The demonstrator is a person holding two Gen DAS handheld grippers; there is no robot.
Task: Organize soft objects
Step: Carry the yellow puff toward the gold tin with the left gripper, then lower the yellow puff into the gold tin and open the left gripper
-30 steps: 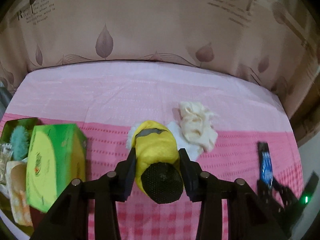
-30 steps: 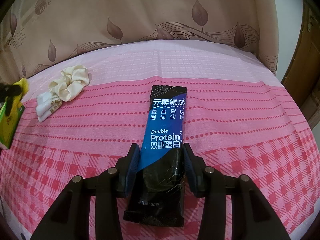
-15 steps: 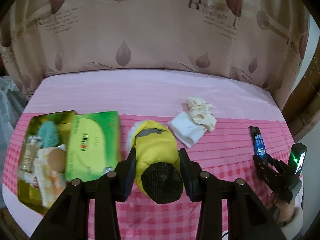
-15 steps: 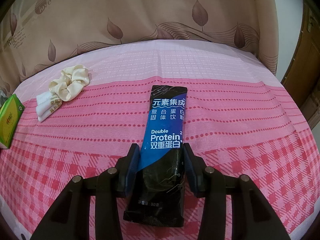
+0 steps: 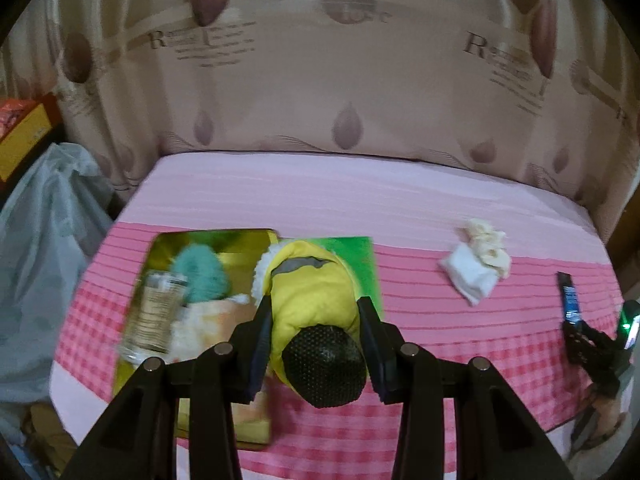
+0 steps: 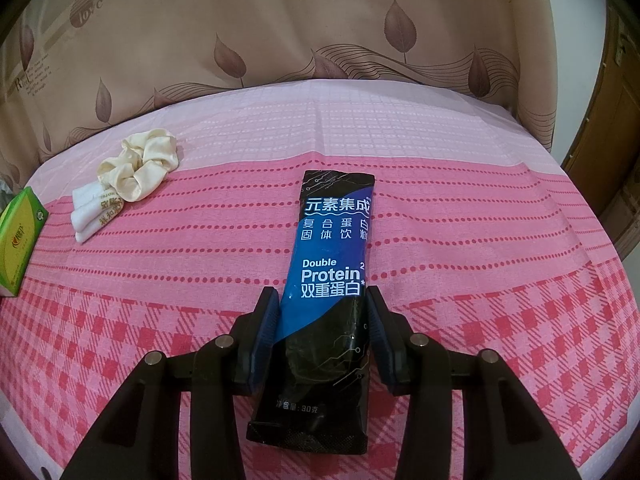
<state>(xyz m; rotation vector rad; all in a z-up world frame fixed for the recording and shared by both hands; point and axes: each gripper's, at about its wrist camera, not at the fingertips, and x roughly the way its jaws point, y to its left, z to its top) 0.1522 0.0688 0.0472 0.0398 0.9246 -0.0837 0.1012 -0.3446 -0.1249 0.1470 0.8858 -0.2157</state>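
2 grippers grip: left gripper (image 5: 316, 336) clamps the yellow plush (image 5: 312, 300) above the green tray (image 5: 168, 240), likely for dropping in; right gripper (image 6: 320, 336) pinches the protein sachet (image 6: 328, 264).

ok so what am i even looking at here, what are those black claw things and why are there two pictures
The black claws are two-finger grippers that a person holds, one in each hand. Each carries a camera looking along its fingers, hence two pictures.

In the left wrist view, the left gripper is shut on a yellow plush toy, raised above a gold tray of soft things and a green box.

In the right wrist view, the right gripper is shut on a blue and black protein sachet lying on the pink cloth.

A cream scrunchie and a folded white cloth lie further back on the cloth.
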